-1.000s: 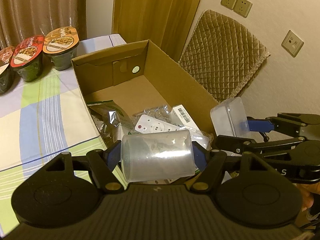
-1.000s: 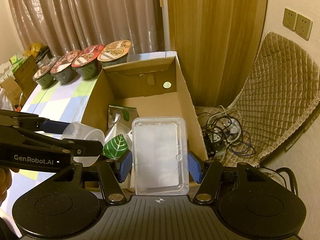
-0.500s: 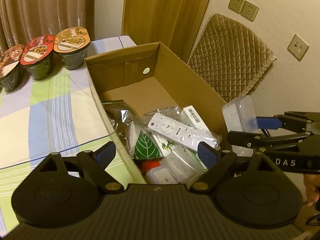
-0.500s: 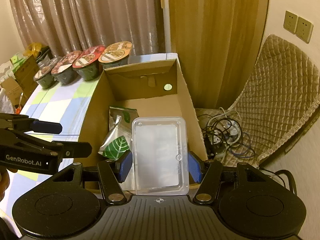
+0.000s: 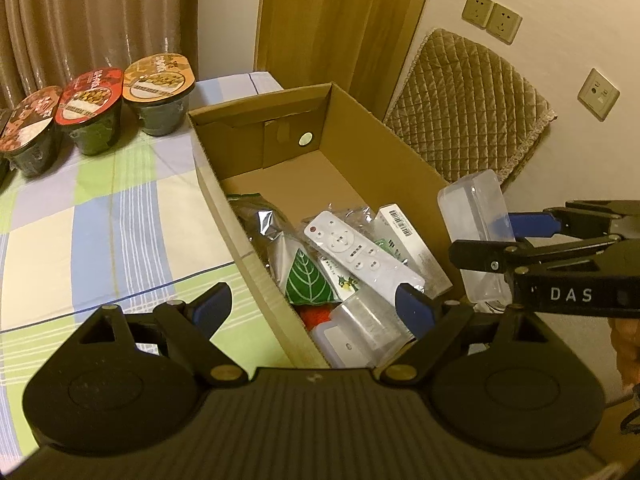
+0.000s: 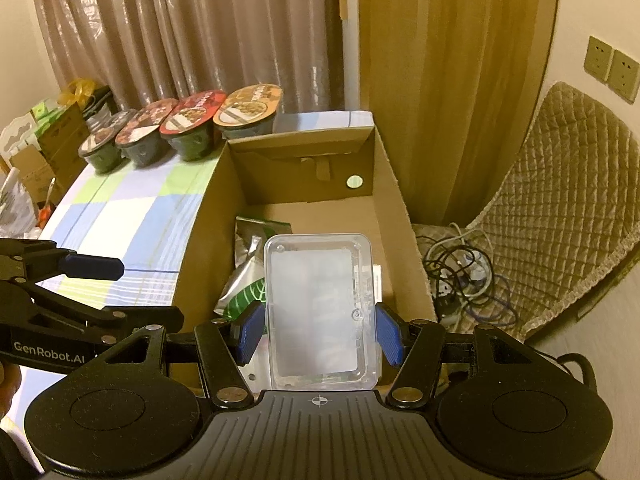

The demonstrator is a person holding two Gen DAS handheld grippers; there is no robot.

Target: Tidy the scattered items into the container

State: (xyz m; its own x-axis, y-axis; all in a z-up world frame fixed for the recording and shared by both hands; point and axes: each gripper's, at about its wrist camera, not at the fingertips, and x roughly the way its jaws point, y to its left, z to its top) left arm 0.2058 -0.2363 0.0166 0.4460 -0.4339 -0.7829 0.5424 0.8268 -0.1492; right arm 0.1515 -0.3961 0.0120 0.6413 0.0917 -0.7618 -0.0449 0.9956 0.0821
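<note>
The right gripper [image 6: 319,332] held a clear plastic box [image 6: 320,312] between its blue pads, one pad on each long side. The box was a flat rectangle with round corners and a cloudy, see-through lid. Its long side pointed away from the gripper, toward the far end of the cardboard box [image 6: 386,200]. It hung over the near part of the cardboard box, above the things inside.

The left gripper [image 5: 312,308] was wide open and held nothing. Its fingers sat on either side of the near left wall of the cardboard box.

The cardboard box was brown, stiff and open on top. Inside lay a smooth white remote [image 5: 356,252] pointing slantwise, a shiny silver bag [image 5: 260,220], a green leaf packet [image 5: 306,280], a thin white carton [image 5: 412,244] and a clear cup [image 5: 368,320] on its side.

The box sat on a soft checked cloth [image 5: 100,216] of blue, green and cream squares. Round noodle bowls [image 5: 158,88] stood in a row at the back. Behind them hung shiny brown curtains [image 6: 192,28]. A quilted tan cushion [image 6: 568,184] leaned on the wall, with tangled cables [image 6: 464,268] on the floor beside it.
</note>
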